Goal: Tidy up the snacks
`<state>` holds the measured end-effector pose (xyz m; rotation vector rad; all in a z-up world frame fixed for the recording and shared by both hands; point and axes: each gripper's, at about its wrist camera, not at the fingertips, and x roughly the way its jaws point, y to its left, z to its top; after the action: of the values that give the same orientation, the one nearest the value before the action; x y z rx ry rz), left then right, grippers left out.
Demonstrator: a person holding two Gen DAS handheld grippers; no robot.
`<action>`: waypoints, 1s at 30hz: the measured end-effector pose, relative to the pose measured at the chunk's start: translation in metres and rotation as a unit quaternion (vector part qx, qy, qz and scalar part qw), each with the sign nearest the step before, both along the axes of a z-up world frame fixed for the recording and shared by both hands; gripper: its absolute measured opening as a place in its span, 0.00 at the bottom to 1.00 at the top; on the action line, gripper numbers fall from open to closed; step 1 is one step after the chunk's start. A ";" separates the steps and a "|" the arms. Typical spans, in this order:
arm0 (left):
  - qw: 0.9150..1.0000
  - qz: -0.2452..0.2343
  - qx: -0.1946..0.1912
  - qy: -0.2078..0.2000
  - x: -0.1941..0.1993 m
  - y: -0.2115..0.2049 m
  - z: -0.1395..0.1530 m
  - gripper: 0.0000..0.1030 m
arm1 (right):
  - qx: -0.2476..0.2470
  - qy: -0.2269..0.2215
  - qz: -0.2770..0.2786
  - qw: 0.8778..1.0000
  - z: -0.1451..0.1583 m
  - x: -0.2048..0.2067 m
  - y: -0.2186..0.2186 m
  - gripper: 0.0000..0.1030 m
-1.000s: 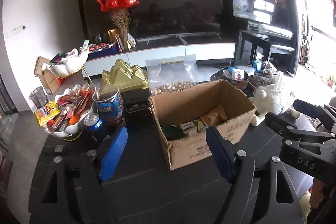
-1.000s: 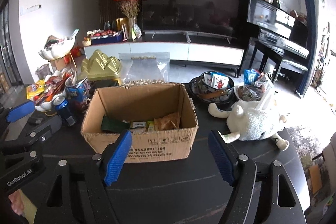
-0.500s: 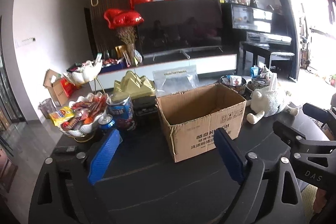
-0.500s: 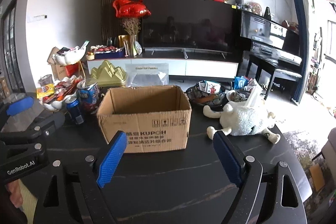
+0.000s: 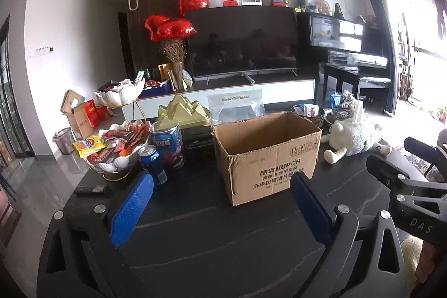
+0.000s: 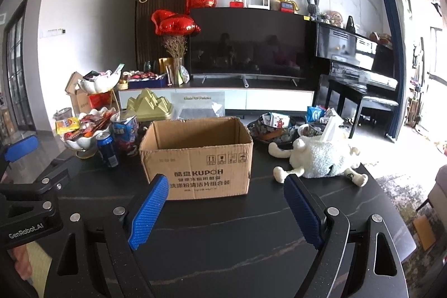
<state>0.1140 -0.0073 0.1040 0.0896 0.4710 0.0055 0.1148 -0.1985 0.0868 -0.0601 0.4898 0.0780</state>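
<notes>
Your left gripper (image 5: 220, 205) jaws just opened wide, nothing between; right gripper (image 6: 226, 207) spread, empty. Cardboard box (image 6: 195, 155) at 12 o'clock, beyond pads. Snack bowl (image 5: 117, 150) at 10. Between picks, likely; next: reach bowl, grab packet.

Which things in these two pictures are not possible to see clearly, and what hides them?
- Inside of the box: both wrist views, its front wall hides the floor, so contents cannot be told.
- Can: left wrist view, the blue pad covers its base.
- Dark bowl: right wrist view, packets too small to read; box hides its left rim.
- Right gripper: left wrist view, cut off by the picture edge.
</notes>
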 end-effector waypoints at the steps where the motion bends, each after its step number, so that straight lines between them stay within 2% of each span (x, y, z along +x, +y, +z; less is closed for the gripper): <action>1: 1.000 0.000 0.000 -0.002 -0.002 0.000 0.000 0.97 | -0.001 -0.001 0.000 1.000 0.000 -0.002 0.000 0.83; 18: 1.000 -0.006 -0.016 -0.003 -0.023 0.004 0.001 0.99 | 0.007 -0.015 0.006 1.000 0.004 -0.024 0.004 0.83; 30: 1.000 0.004 -0.007 -0.017 -0.029 0.004 0.002 0.99 | 0.007 -0.016 0.007 1.000 0.005 -0.029 0.005 0.83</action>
<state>0.0854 -0.0033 0.1060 0.0734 0.4370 0.0107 0.0856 -0.1940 0.0913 -0.0514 0.4574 0.0930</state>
